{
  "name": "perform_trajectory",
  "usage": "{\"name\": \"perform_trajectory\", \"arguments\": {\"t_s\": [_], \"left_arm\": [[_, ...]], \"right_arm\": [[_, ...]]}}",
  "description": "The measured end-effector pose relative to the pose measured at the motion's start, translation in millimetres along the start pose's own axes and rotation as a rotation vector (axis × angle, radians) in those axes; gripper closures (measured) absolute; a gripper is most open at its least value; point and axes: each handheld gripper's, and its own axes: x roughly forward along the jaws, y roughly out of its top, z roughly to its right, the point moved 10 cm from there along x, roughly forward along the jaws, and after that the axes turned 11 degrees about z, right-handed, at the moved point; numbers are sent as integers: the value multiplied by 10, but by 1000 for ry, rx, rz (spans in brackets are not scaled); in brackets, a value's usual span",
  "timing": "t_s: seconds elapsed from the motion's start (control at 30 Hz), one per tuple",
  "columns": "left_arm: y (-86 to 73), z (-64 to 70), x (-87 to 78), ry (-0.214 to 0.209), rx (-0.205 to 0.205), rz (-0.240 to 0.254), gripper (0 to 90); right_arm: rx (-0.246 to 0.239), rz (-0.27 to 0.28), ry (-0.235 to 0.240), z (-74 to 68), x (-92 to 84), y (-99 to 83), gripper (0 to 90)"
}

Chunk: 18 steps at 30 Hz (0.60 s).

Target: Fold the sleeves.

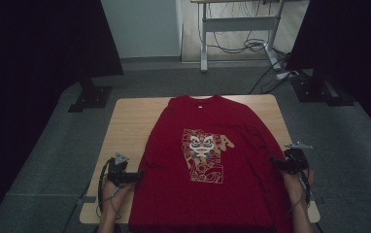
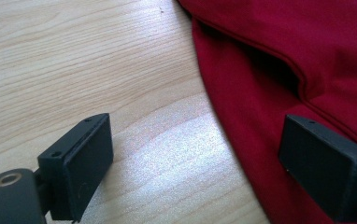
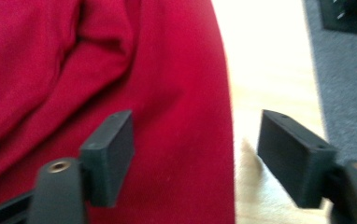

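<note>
Shirt: red cotton T-shirt (image 1: 208,165) with lion print, flat along light wooden table (image 1: 130,121).
Left gripper (image 1: 137,175): at shirt's left edge, jaws wide, empty.
Right gripper (image 1: 277,164): straddling shirt's right edge, jaws apart, probably not pinching yet.
Advice: grip both edges evenly.

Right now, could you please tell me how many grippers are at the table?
2: the left gripper is at the red T-shirt's left edge, and the right gripper is at its right edge.
</note>
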Motion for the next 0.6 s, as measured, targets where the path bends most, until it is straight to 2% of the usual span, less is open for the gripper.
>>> {"name": "perform_trajectory", "arguments": {"t_s": [0.03, 0.07, 0.1, 0.13, 0.17, 0.2, 0.27, 0.3, 0.33, 0.4, 0.43, 0.53, 0.6], "left_arm": [[0, 0, 0, 0, 0, 0, 106], [0, 0, 0, 0, 0, 0, 106], [1, 0, 2, 0, 0, 0, 106], [2, -1, 3, 1, 0, 0, 106], [2, -1, 3, 1, 0, 0, 106], [3, 0, 4, 1, 0, -1, 106], [3, 0, 4, 1, 0, -1, 106], [3, 0, 5, 1, 0, 0, 106], [3, 0, 5, 1, 0, 0, 106], [3, 0, 5, 1, 0, 0, 106], [3, 0, 5, 1, 0, -1, 106], [3, 0, 5, 1, 0, -1, 106], [4, 0, 6, 1, 0, 0, 106]], "right_arm": [[0, 0, 0, 0, 0, 0, 296], [18, 13, 20, -12, 5, -2, 296], [18, 13, 20, -12, 5, -2, 328], [20, 10, 40, -39, -22, 0, 473], [20, 10, 40, -39, -22, 0, 473], [19, 7, 45, -59, -30, 3, 519], [25, 1, 53, -97, -41, 6, 519], [25, 1, 53, -97, -41, 6, 616], [46, -16, 71, -161, -46, 15, 785], [61, -19, 80, -180, -44, 17, 785], [61, -19, 80, -180, -44, 17, 821], [59, -25, 75, -191, -46, 24, 845], [56, 8, 77, -201, -105, 101, 855]]}}
